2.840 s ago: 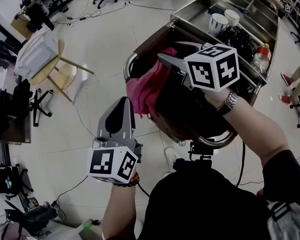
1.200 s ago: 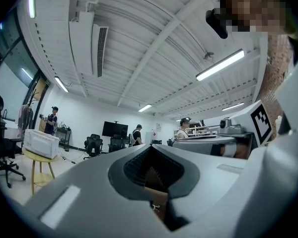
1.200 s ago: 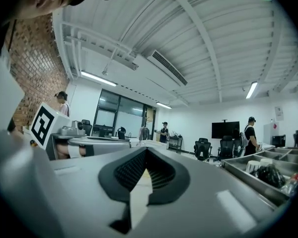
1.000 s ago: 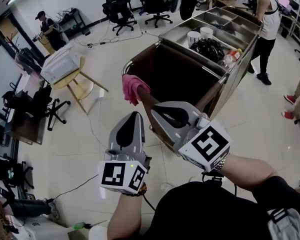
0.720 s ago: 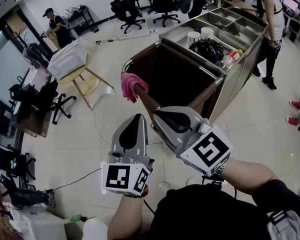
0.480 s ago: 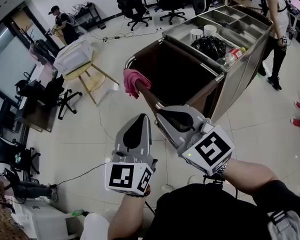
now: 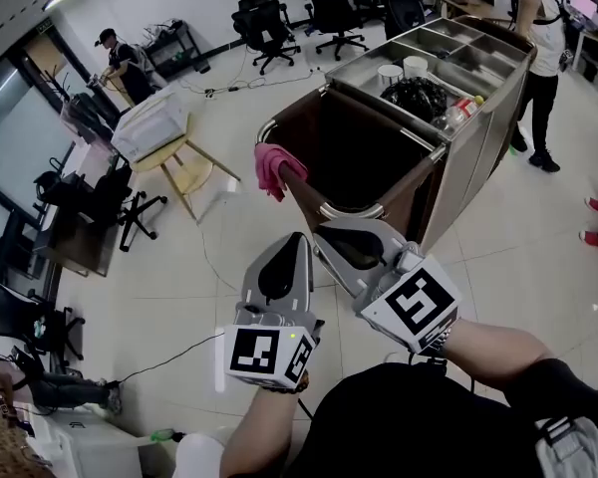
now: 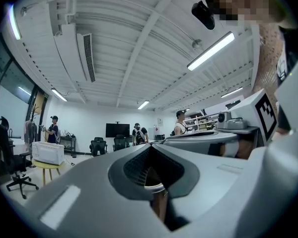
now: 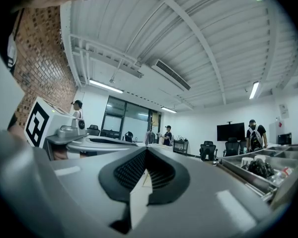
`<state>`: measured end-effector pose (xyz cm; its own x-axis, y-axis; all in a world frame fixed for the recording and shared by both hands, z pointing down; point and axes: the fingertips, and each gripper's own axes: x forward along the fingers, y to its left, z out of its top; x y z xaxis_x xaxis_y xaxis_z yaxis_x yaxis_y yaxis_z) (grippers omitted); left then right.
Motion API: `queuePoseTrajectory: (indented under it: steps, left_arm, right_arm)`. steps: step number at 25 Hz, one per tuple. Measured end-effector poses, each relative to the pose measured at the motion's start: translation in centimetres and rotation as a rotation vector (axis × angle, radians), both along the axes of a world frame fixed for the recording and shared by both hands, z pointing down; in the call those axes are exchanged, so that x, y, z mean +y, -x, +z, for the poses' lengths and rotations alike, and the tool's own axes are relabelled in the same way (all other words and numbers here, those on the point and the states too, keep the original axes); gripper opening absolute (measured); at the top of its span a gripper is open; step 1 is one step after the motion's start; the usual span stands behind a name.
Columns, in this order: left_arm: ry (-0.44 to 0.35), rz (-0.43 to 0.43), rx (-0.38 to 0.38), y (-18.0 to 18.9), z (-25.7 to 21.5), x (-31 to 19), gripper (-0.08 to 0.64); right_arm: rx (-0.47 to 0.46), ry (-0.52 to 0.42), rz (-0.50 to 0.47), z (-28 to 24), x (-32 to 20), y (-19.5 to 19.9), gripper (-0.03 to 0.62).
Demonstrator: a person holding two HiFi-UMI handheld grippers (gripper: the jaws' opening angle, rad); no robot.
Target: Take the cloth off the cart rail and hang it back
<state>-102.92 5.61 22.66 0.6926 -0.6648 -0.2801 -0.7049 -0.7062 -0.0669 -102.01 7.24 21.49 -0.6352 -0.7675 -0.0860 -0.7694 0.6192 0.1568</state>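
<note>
**Spotter:** Where's the cloth on your feed?

**Operator:** The pink cloth [image 7: 277,170] is bunched over the cart rail [image 7: 341,210] at the cart's near left corner. Most of it seems to droop on the outer side, above the floor. Nothing of mine touches it.

**Spotter:** So what's the step?

**Operator:** I judge it either a reach-in with everything yet to do, or a finished rehang. From this feed I can't tell which. If I'm going in, I'd open 1 pair of jaws before arriving and come at the drooping fold from the outer side. I'd pinch just below the rail where the fabric is thickest, then lift straight up so it clears the rail instead of dragging along it. Hanging it back, I'd lay it so both sides droop about evenly. Lopsided, it could slide off.

**Spotter:** And the 2 tongs?

**Operator:** Both clenched, both empty. My left gripper [image 7: 292,243] has its jaws closed tip to tip with nothing pinched. Through the hollow behind its pads I see only a bit of the cart beyond. My right gripper [image 7: 327,235] is fully closed too, its ridged pads pressed together on nothing. In the head view they sit side by side, close in by the chest. Their noses point toward the cart [image 7: 468,157], well apart from the cloth.
</note>
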Motion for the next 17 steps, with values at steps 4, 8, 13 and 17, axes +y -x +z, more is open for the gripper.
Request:
queuePoseTrajectory:
  steps: [4,8,13,17]
  left_arm:
    - [-0.003,0.017,0.01,0.8,-0.2,0.7,0.003]
    - [-0.003,0.032,0.022,1.3,-0.6,1.3,0.003]
    - [-0.002,0.039,0.027,2.0,-0.1,1.8,0.003]
    - [-0.003,0.041,0.029,2.6,0.3,2.4,0.003]
  right_arm:
    - [-0.018,0.052,0.028,0.0,0.8,1.1,0.0]
    - [-0.002,0.049,0.047,-0.3,1.5,1.6,0.0]
    - [-0.006,0.064,0.061,0.4,2.0,2.3,0.0]
    - [-0.01,0.069,0.069,0.9,2.6,2.7,0.0]
